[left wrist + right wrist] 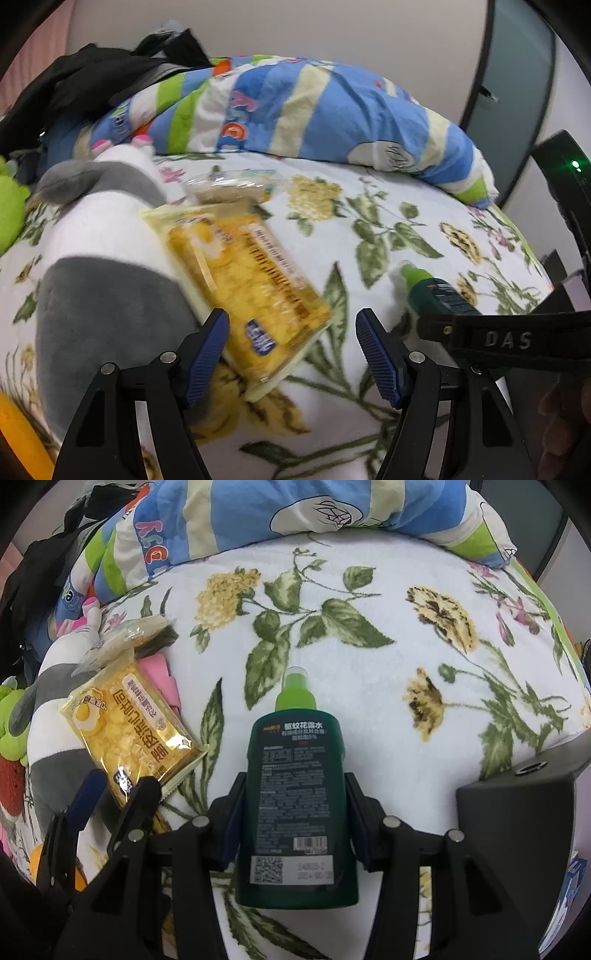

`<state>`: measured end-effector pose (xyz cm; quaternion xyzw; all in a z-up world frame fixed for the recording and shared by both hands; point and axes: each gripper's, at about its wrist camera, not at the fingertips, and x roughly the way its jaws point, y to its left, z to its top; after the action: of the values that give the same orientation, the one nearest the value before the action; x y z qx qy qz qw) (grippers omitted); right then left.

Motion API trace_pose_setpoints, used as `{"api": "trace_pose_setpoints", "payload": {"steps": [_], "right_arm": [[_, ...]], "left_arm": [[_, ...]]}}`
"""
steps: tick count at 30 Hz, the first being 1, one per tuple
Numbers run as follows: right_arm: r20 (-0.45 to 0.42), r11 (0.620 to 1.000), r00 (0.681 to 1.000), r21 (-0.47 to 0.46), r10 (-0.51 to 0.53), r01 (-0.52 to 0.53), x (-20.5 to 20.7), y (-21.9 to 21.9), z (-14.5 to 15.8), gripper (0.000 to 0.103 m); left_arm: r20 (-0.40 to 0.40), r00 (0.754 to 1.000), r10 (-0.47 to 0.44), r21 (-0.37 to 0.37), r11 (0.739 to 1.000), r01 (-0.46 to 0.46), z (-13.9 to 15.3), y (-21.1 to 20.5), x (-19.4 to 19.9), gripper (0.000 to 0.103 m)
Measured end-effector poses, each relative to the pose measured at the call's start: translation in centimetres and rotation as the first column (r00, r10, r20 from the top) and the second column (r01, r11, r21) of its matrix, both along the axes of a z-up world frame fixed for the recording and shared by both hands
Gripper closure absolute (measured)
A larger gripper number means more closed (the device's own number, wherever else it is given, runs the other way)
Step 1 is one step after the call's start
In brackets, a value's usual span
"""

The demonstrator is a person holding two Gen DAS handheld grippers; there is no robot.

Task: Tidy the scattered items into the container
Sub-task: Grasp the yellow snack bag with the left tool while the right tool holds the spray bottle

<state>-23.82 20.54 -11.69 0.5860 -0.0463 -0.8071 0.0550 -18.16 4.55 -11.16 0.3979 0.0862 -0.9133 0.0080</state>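
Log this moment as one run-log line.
left gripper: jaws open beside yellow snack packet | right gripper: shut on green bottle | surface: floral blanket

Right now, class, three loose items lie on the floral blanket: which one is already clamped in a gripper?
The dark green spray bottle: the right gripper presses its sides. The yellow snack packet sits unclamped by the open left gripper, the clear packet beyond.

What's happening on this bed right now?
A person is tidying items off a floral blanket with two handheld grippers. The right gripper has its fingers clamped on a dark green spray bottle with a light green cap. The left gripper is open, its fingers either side of a yellow snack packet leaning against a grey and white plush toy. No container is visible.
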Motion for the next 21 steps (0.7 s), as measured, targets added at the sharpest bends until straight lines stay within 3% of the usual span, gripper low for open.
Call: {"api": "trace_pose_setpoints", "payload": {"steps": [6, 15, 19, 21], "right_arm": [[0.005, 1.000, 1.000, -0.003, 0.006, -0.006, -0.1, -0.1, -0.4, 0.054], [-0.003, 1.000, 1.000, -0.002, 0.002, -0.002, -0.6, 0.2, 0.0, 0.054], [-0.004, 1.000, 1.000, -0.004, 0.003, -0.003, -0.8, 0.2, 0.2, 0.054], [-0.003, 1.000, 1.000, -0.005, 0.006, -0.006, -0.9, 0.1, 0.2, 0.054]], "left_arm": [[0.027, 0.996, 0.089, 0.030, 0.996, -0.090, -1.0, -1.6, 1.1, 0.031], [0.045, 0.991, 0.123, 0.129, 0.983, -0.128, -1.9, -2.3, -2.3, 0.031], [0.012, 0.992, 0.124, 0.129, 0.984, -0.125, -1.8, -1.8, -2.6, 0.032], [-0.002, 0.995, 0.097, 0.119, 0.988, -0.096, -1.9, -1.4, -2.5, 0.044]]}}
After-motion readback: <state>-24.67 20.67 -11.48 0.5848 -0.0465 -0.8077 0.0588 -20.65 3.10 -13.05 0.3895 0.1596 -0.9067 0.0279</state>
